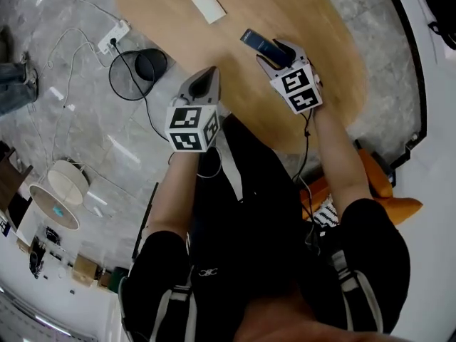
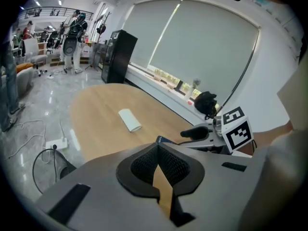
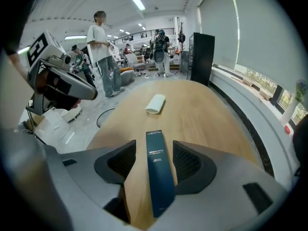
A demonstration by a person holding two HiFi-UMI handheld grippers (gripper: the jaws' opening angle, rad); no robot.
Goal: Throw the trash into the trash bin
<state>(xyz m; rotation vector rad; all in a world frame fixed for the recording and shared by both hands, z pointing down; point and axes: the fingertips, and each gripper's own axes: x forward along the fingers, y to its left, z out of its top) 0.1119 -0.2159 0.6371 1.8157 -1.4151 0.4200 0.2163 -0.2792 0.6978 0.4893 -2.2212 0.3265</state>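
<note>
The fingers (image 3: pixel 192 162) of the right gripper (image 3: pixel 154 146) stand apart. A slim dark blue box (image 3: pixel 156 177) lies lengthwise between them, with bare wood showing on its left side, so the pads are not pressing on it. The box has small white print on top, too small to read. It rests flat on the oval wooden desk (image 1: pixel 320 20), close to the edge nearest the person.

Farther along the desk, toward its far end and well apart from the box, lies a small white roll (image 3: pixel 155 103).

The left gripper (image 2: pixel 157 146) is over the desk's near left edge, beside the right gripper. Its fingers meet at the tips, with only a thin wedge of wood visible behind them and nothing between them.

The trash bin (image 1: pixel 151 64), a round black wire-mesh basket, stands on the grey marble floor (image 1: pixel 57 120) just off the desk's left edge. A black cable runs past it to a white power strip (image 1: pixel 114 36) on the floor.

Behind the desk's far end, a person in a white shirt (image 3: pixel 103 52) stands in an open office. A tall black cabinet (image 3: pixel 201 57) stands near windows covered by pale blinds (image 2: pixel 202 47).
</note>
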